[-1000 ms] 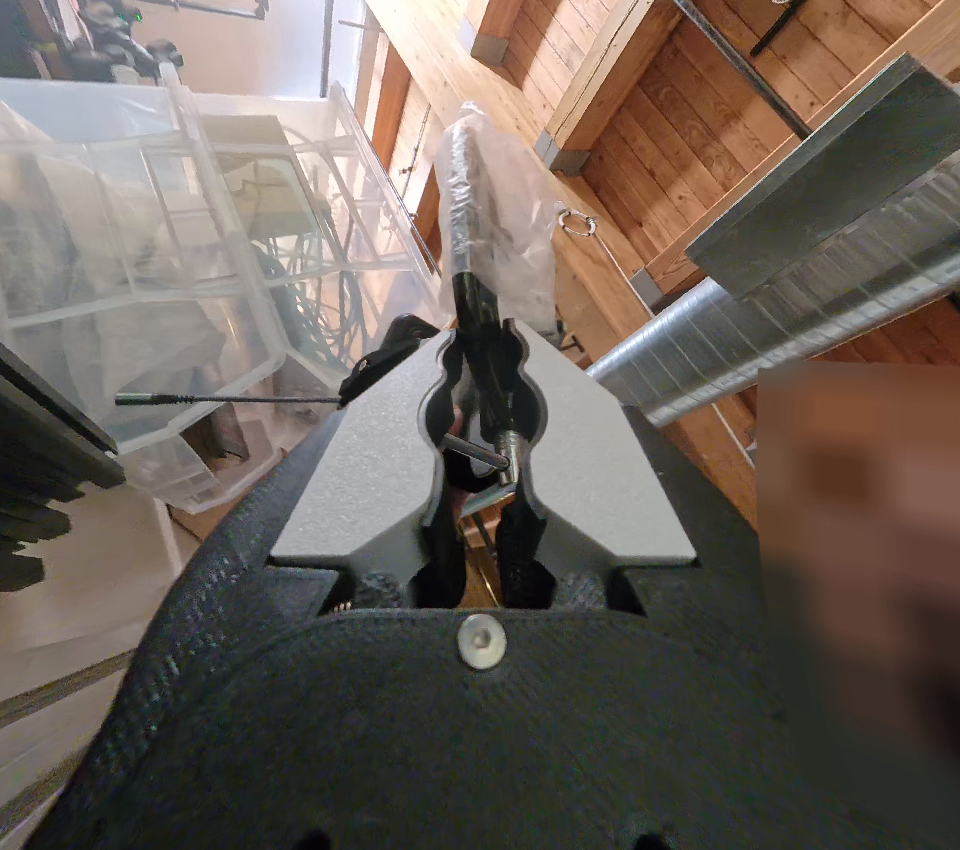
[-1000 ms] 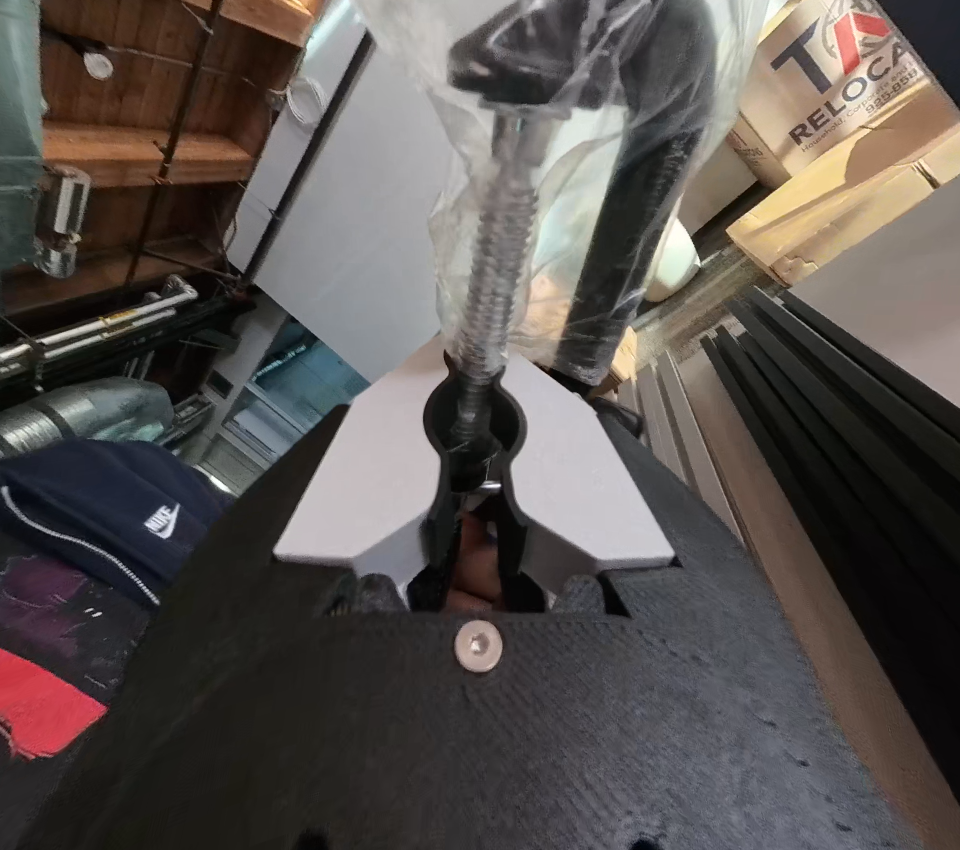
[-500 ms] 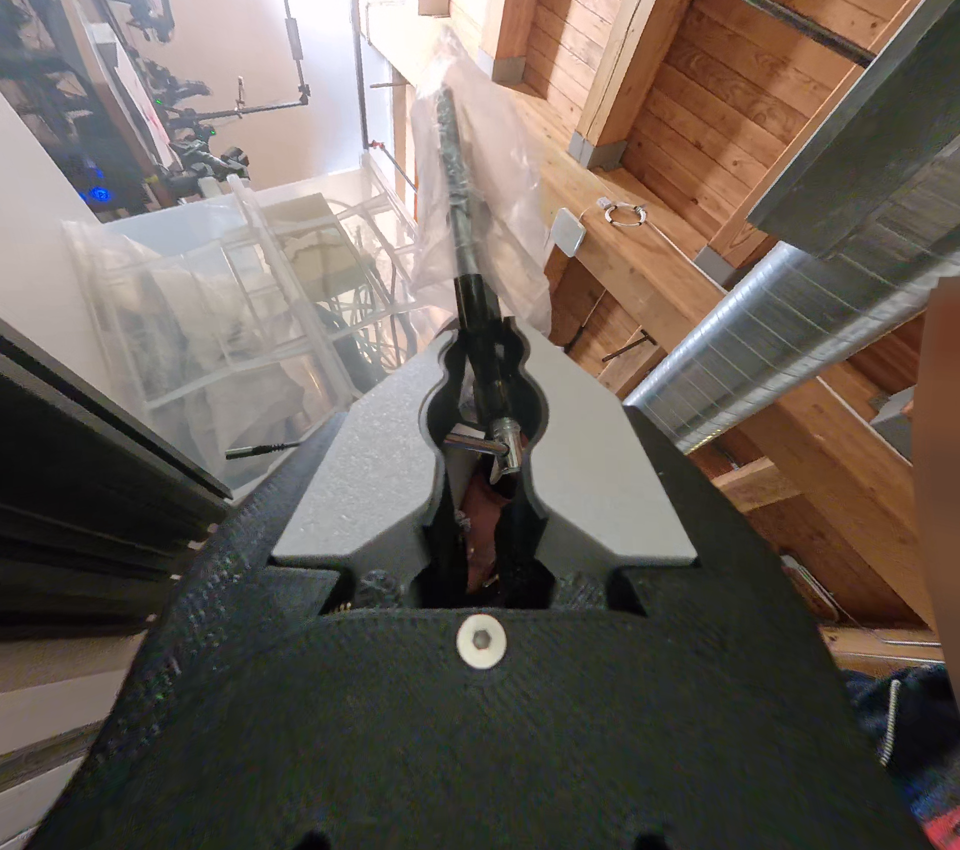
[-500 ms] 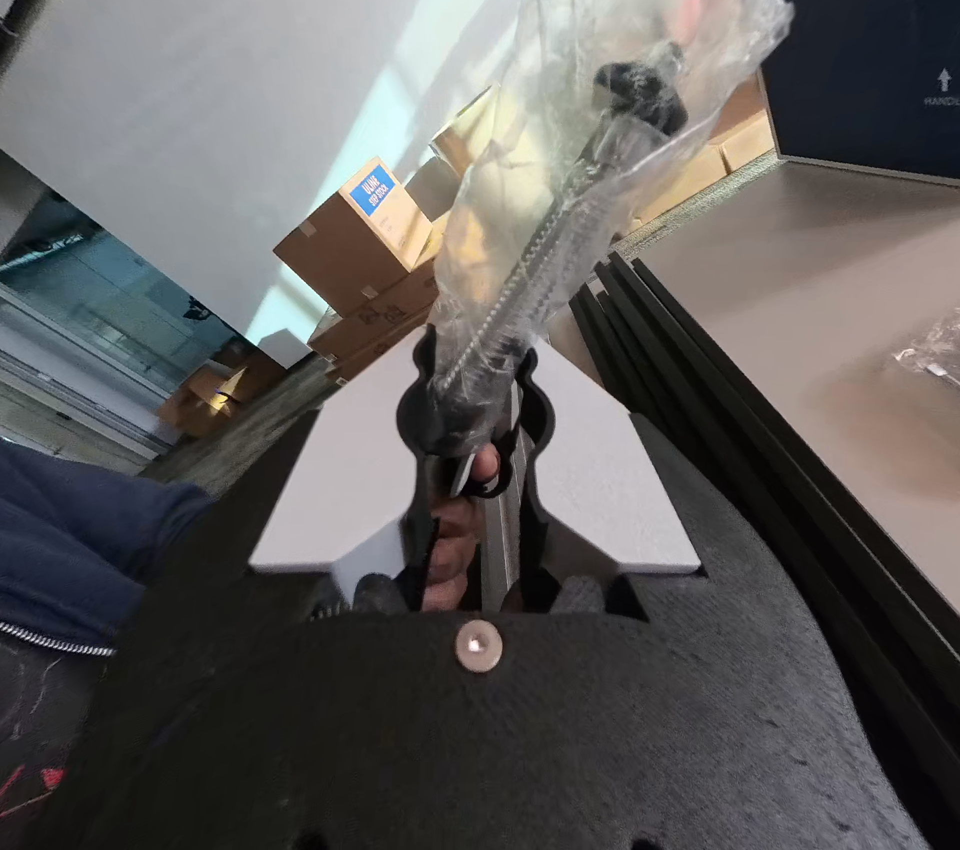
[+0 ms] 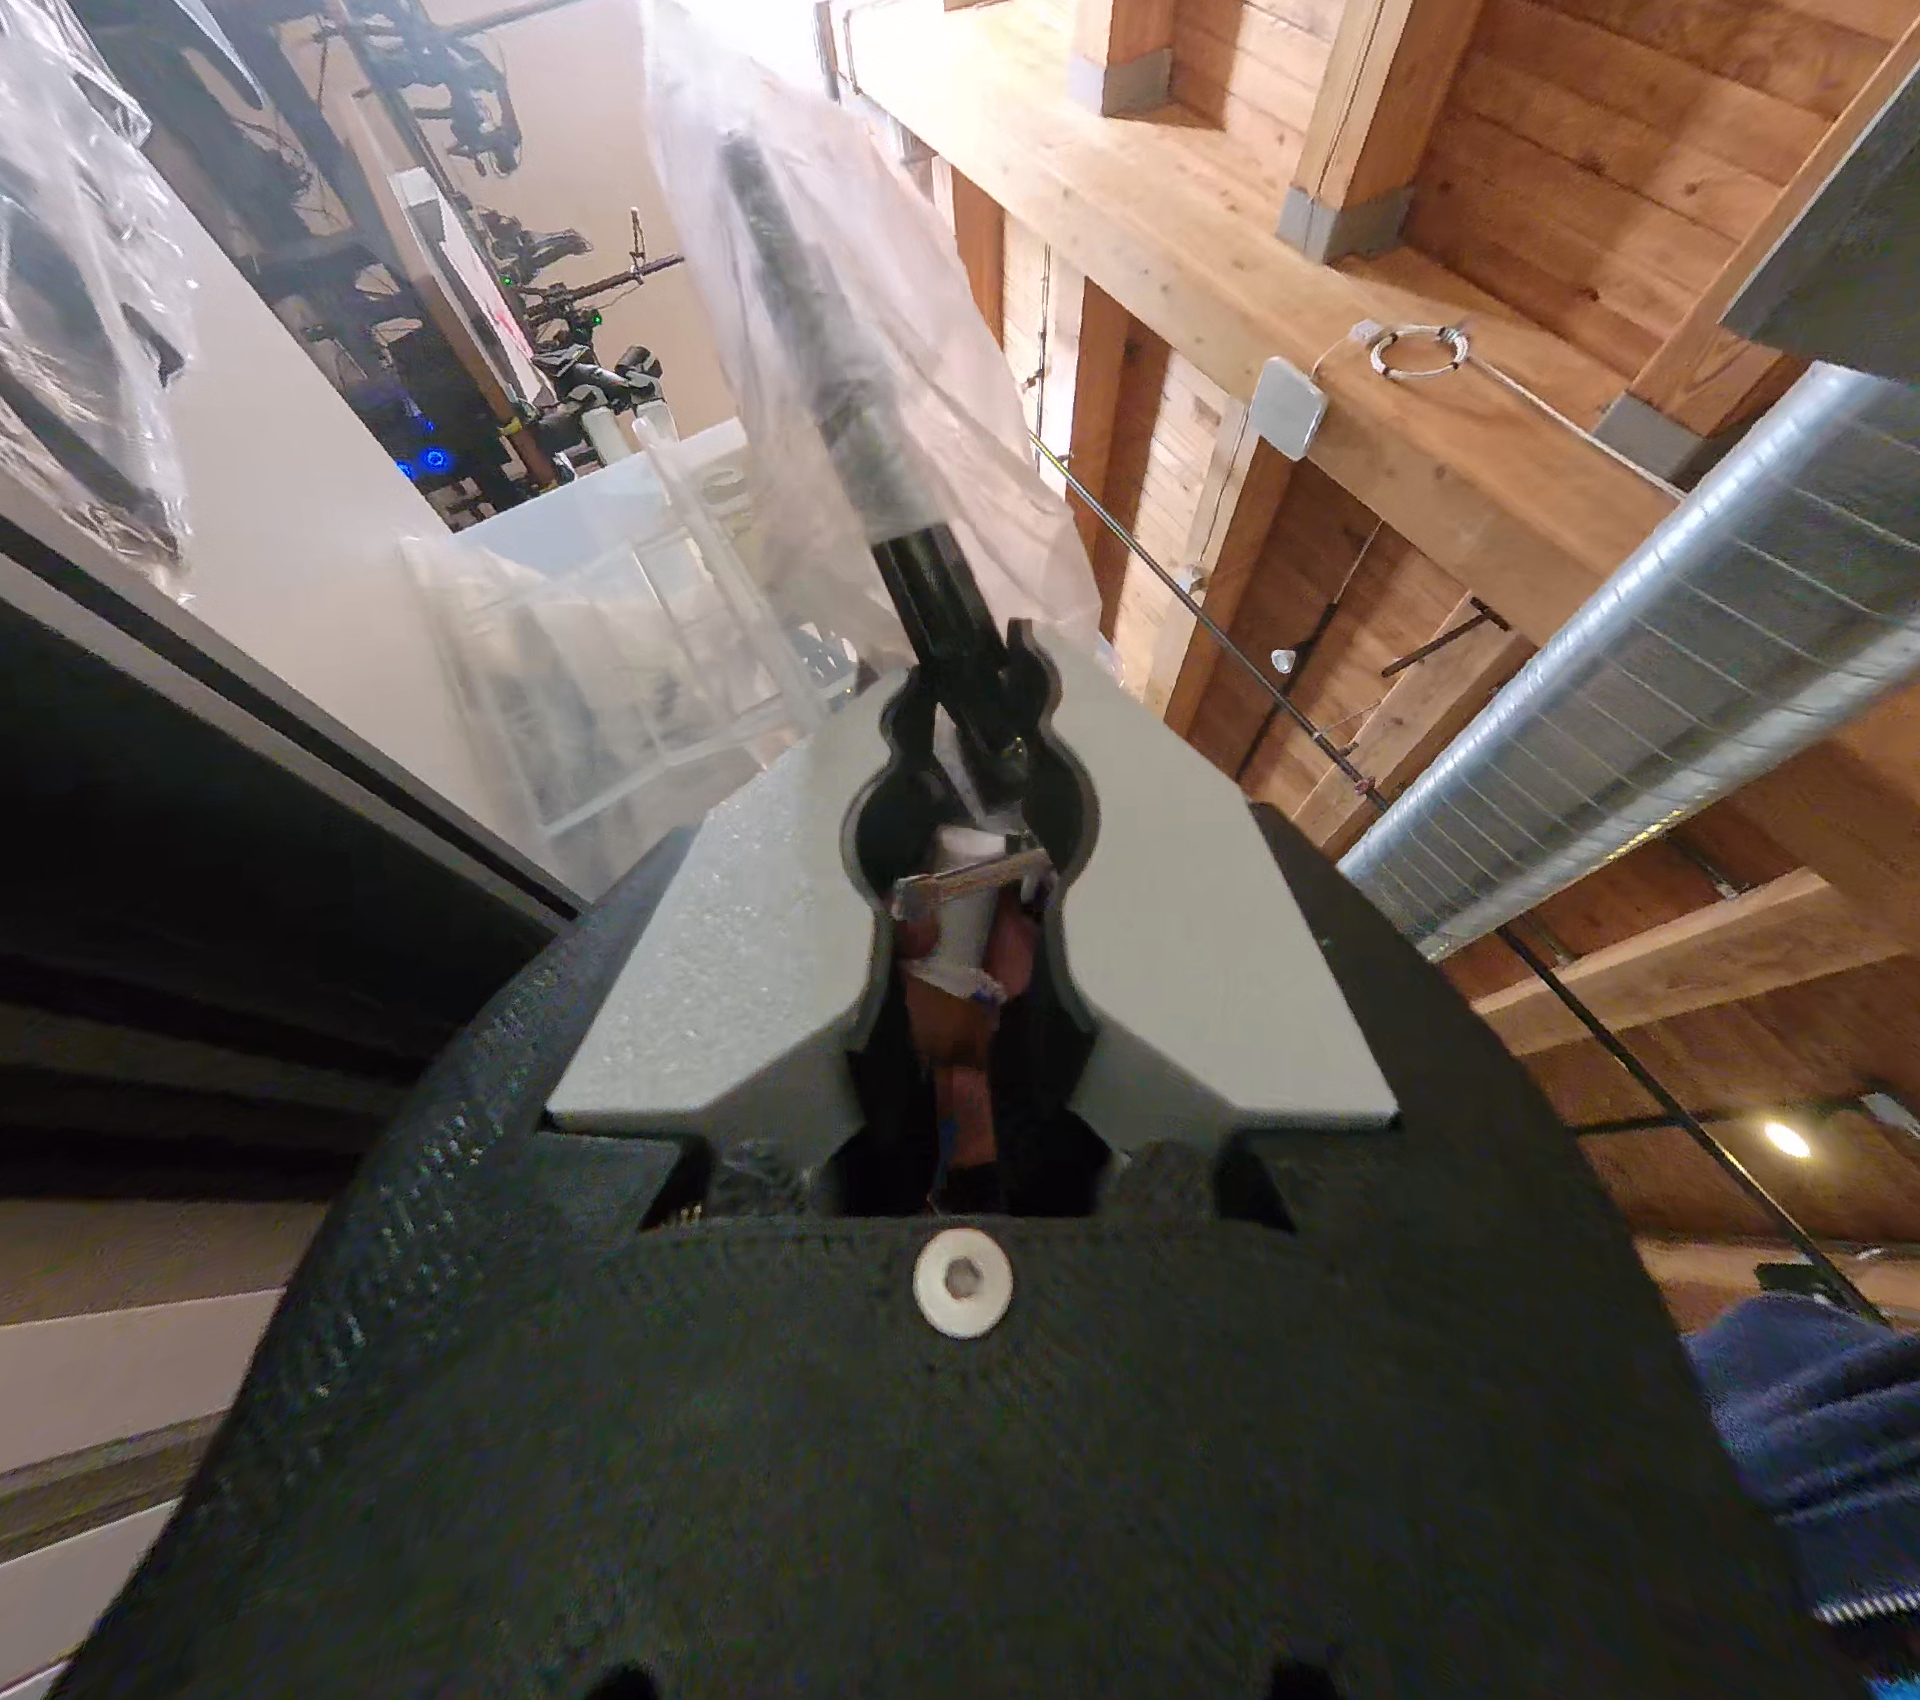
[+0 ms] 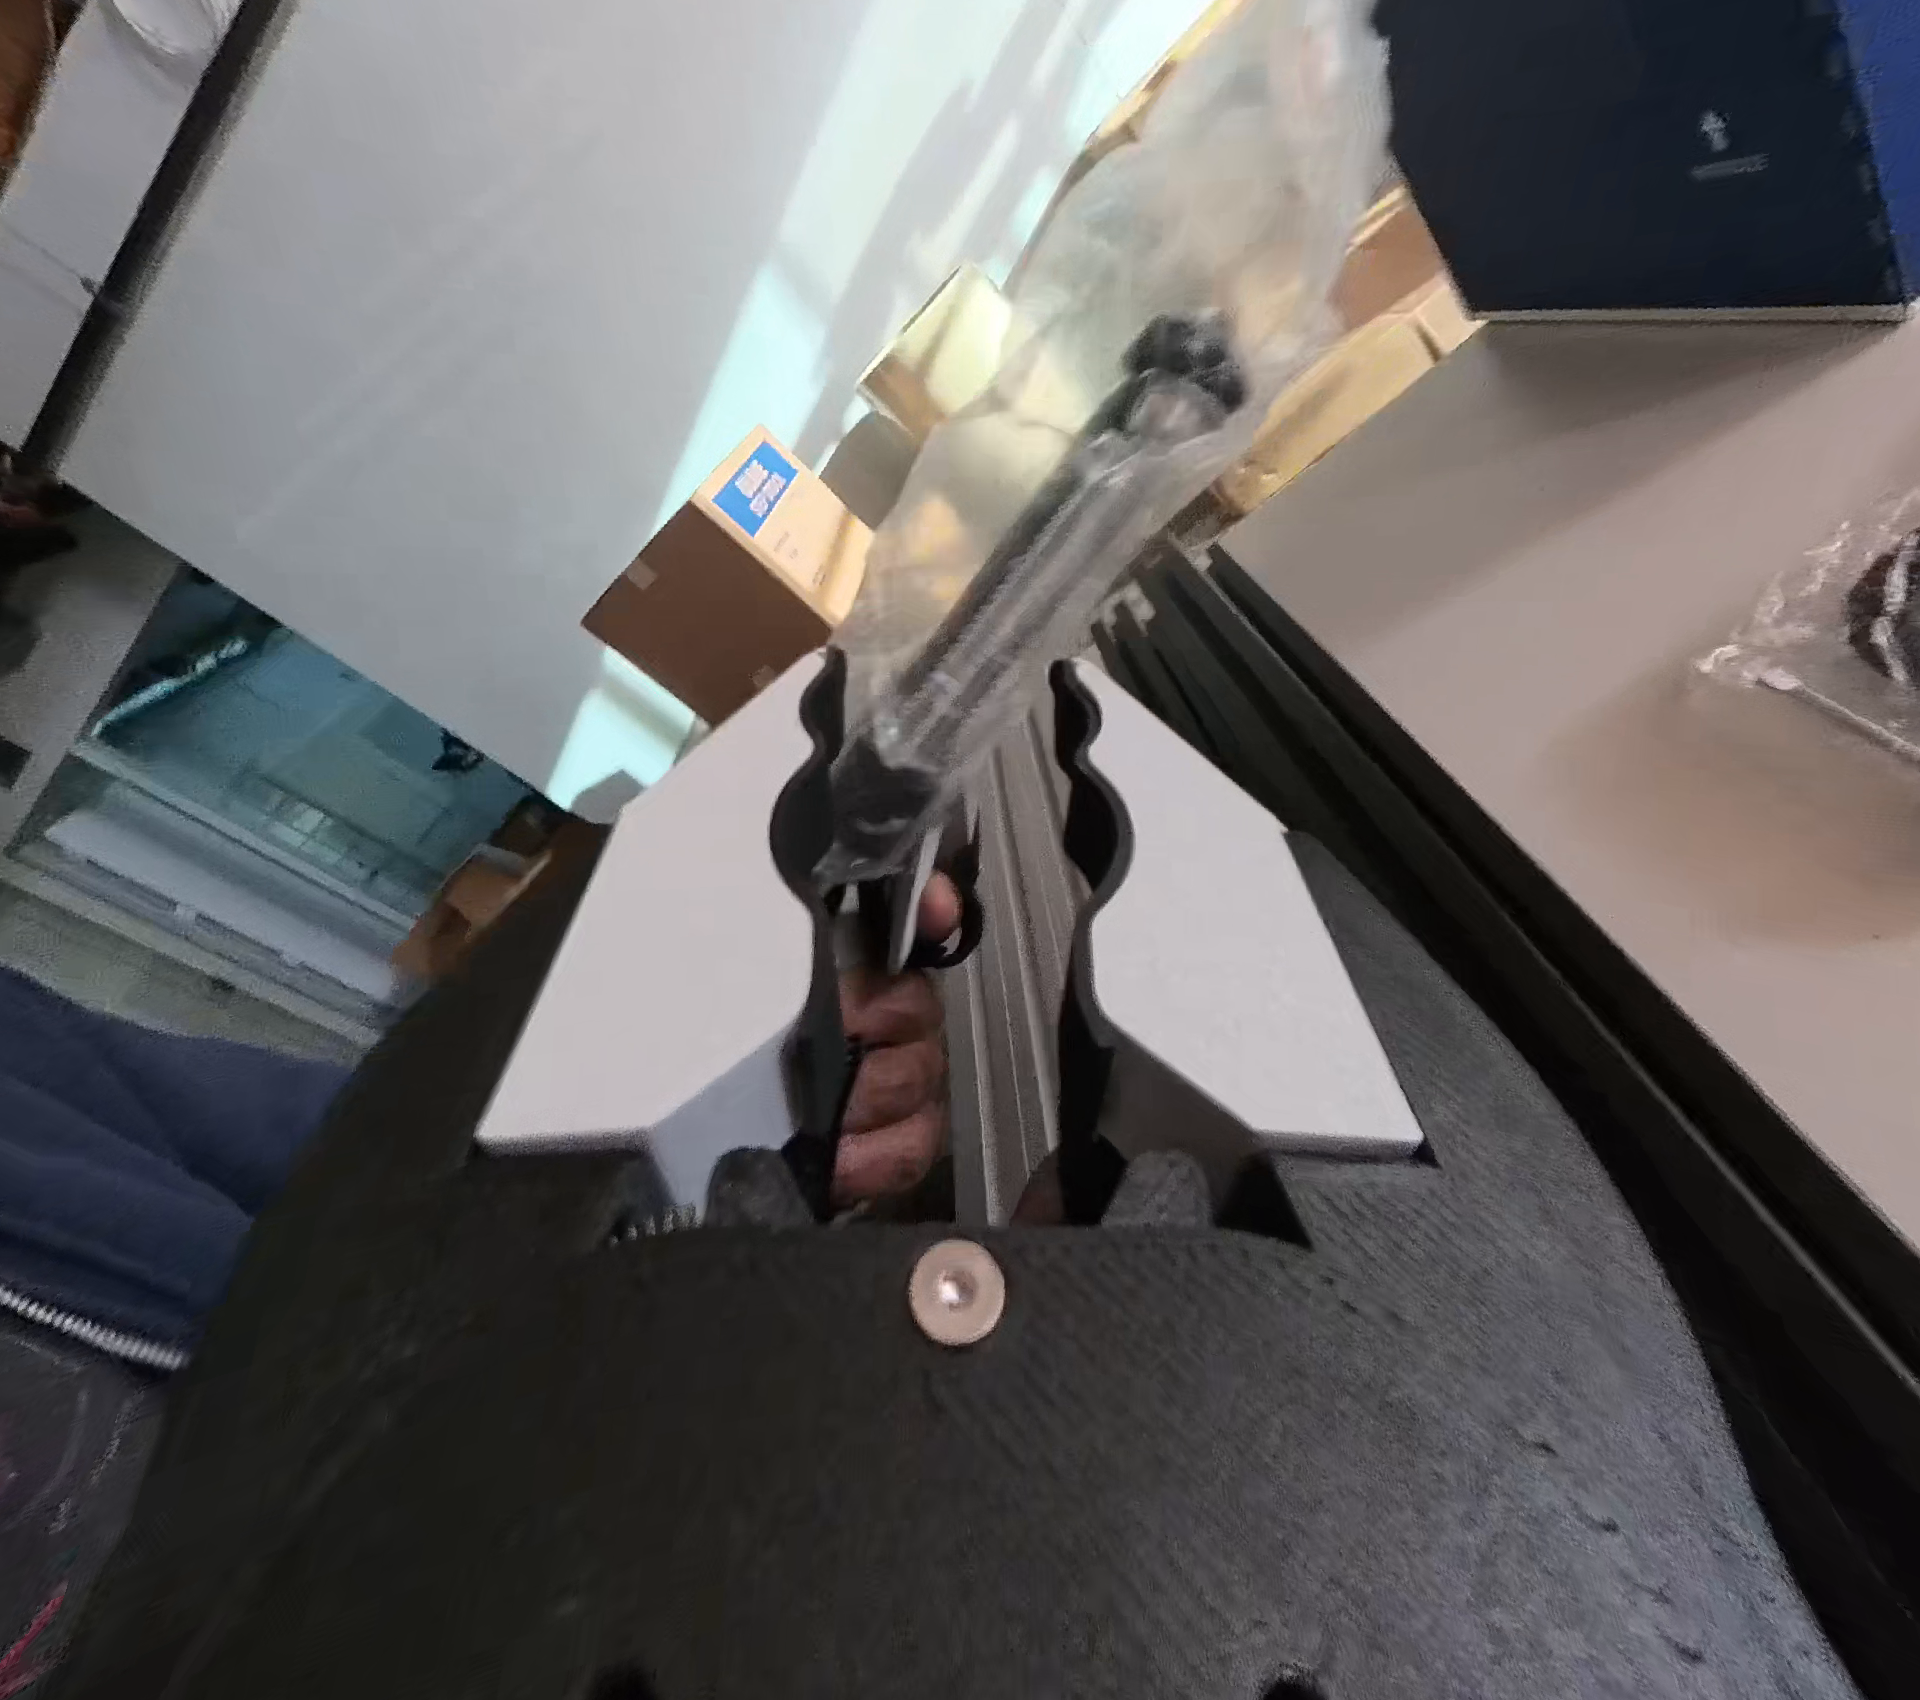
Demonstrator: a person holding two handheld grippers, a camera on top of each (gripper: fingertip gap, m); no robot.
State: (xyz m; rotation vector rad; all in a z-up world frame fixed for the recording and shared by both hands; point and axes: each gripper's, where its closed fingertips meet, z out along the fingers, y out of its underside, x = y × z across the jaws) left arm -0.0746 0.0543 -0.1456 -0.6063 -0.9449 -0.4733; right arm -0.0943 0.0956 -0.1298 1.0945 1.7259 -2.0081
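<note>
1. Plastic, clear and thin: the bag is wrapping most of the C-clamp and is looking slippery and crinkly, so a grip through it is probably sliding. Bare metal is looking like the safer hold
2. Black C-clamp is hanging in the air between both grippers, off the table. It is reading as rigid, heavy for its size and not fragile
3. left gripper is pinching the bare frame bar just below the bag's mouth, jaws pressing onto it
4. right gripper is sitting with jaws spread. The bagged screw is running between them, leaning on one finger only, not clamped
5. Left wrist view alone is showing the wooden ceiling, silver duct, clear bin and small cross-pin
6. Right wrist view alone is showing the grey table, cardboard box, a second bagged item and the screw's pad
</note>
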